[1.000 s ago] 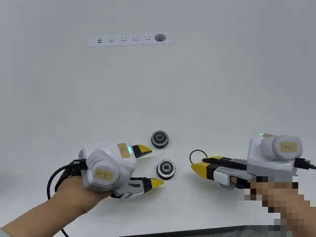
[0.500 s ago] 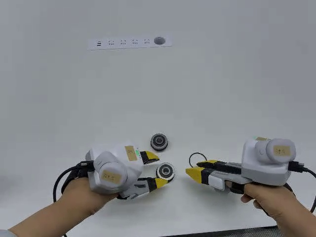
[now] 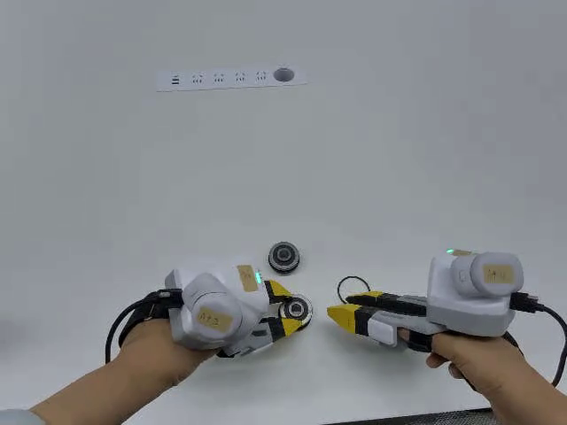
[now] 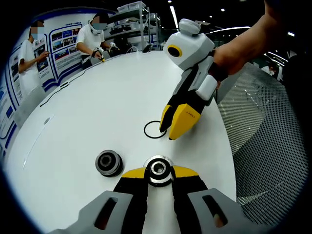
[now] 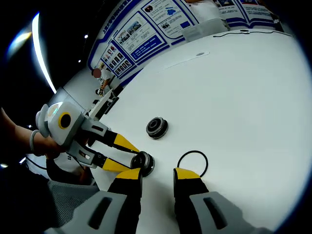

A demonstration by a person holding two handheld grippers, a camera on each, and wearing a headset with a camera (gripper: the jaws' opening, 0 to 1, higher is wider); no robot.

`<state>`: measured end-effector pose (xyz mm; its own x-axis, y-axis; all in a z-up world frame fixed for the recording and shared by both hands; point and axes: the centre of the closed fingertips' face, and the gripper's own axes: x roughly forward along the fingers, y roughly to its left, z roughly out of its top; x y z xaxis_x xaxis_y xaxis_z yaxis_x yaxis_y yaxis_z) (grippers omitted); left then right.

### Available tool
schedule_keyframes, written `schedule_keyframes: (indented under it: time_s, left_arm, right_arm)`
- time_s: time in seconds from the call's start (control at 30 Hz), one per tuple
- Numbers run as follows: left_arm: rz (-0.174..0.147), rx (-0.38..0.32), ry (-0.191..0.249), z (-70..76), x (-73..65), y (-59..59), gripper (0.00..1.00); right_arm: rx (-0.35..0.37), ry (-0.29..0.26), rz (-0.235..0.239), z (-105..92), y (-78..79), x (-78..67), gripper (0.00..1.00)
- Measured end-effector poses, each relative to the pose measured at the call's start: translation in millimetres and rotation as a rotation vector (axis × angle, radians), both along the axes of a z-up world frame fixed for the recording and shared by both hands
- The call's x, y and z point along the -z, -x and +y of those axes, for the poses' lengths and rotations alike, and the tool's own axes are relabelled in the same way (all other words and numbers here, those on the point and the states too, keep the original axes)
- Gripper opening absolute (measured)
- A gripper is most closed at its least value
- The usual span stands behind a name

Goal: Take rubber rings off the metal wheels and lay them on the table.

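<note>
My left gripper (image 3: 288,308) has a rounded pale grey shell, and its black jaws end in yellow tips. Two tan paper stickers (image 3: 213,317) with handwriting I cannot read sit on the shell, and a small green light (image 3: 258,279) glows on top. A black cable (image 3: 124,320) loops out behind the hand. My right gripper (image 3: 341,307) is built the same: pale grey body, black jaws, yellow tips, one tan label (image 3: 496,274), a green lamp (image 3: 452,252) and a black lead (image 3: 542,312) from the rear. A pale sleeve edge (image 3: 13,416) shows at my left arm.
</note>
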<state>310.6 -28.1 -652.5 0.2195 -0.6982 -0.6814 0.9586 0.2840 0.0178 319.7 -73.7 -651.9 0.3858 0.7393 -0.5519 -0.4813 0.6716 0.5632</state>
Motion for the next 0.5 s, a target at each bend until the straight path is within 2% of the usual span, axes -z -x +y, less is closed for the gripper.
schedule_keyframes:
  time_s: [0.5]
  left_arm:
    - [-0.004,0.038,-0.013,-1.1,0.1,0.6,0.17]
  right_arm:
    - [-0.022,-0.038,0.035,11.9,1.0,-0.8,0.27]
